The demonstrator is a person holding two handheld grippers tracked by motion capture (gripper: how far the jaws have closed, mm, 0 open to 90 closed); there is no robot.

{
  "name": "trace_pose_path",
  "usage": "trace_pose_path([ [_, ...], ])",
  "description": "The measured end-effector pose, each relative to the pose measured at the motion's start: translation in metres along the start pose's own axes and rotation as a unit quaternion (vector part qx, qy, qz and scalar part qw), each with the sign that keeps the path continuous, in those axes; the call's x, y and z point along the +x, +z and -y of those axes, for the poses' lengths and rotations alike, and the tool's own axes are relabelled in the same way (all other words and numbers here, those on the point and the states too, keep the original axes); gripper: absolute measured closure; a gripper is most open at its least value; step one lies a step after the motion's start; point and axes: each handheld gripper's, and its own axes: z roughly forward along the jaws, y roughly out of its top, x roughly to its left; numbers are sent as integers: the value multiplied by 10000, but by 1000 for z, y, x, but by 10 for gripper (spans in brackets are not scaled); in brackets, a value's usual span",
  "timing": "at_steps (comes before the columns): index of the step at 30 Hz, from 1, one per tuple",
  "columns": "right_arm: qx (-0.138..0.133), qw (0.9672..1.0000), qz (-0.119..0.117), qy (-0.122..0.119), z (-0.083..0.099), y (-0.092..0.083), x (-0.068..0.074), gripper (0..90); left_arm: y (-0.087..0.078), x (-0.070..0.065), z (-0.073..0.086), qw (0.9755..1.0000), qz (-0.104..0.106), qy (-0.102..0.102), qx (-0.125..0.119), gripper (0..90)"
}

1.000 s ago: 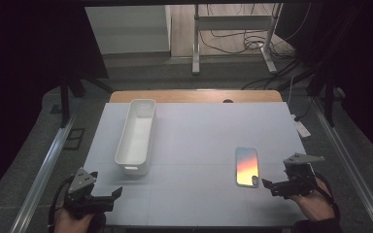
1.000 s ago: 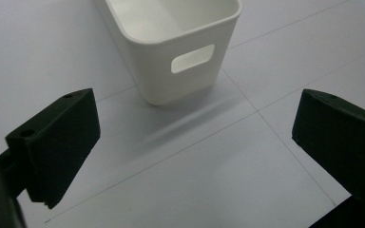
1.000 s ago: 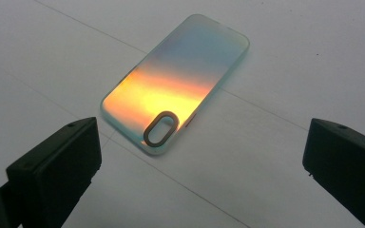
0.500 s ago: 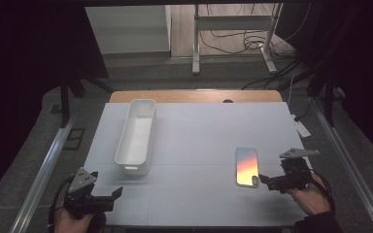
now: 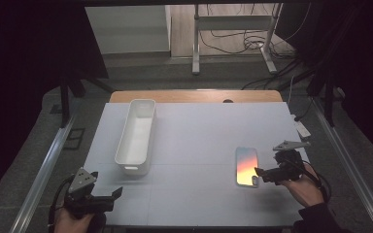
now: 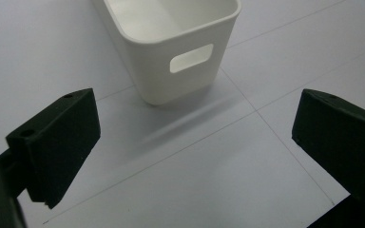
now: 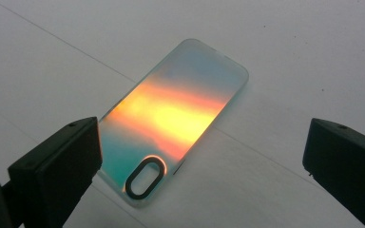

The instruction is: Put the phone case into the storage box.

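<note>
A phone case (image 5: 246,165) with an orange, teal and blue sheen lies flat on the white table, right of centre; in the right gripper view the phone case (image 7: 171,119) shows its camera cut-out nearest the jaws. My right gripper (image 5: 259,174) hovers open at the case's near right corner, jaws wide apart (image 7: 204,171) with the case's near end between them, nothing held. A long white bin (image 5: 137,135) stands left of centre. My left gripper (image 5: 116,193) is open near the table's front left; the bin's handle end (image 6: 171,47) stands just ahead of it.
The white table top (image 5: 194,126) has a wooden strip along its far edge. Metal rails run down both sides. A stand's legs and cables lie on the floor beyond the table.
My right gripper has moved left and slightly forward, closing in on the phone case's near right corner. The left gripper has stayed put.
</note>
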Motion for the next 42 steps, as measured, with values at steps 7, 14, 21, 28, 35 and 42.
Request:
trace_pose_path([
  [7, 64, 10000, -15, -54, -6, 6, -3, 0, 0, 0, 0, 10000, -5, -4, 9, 29],
  [14, 161, 9999, -14, -51, -12, 13, -6, 0, 0, 0, 0, 10000, -11, -8, 15, 30],
  [21, 215, 9997, -14, -86, -18, 19, -7, 0, 0, 0, 0, 10000, -8, -13, 11, 30],
  [28, 310, 9994, -16, -140, -24, 27, -8, 0, 1, 0, 0, 10000, -7, -21, 4, 31],
  [35, 487, 9988, -19, -52, -24, 32, -8, 0, 0, 0, 0, 10000, -7, -14, 6, 32],
  [42, 667, 9978, -10, -1, -20, 34, -11, 192, 0, 0, 0, 10000, 1, -18, -4, 32],
])
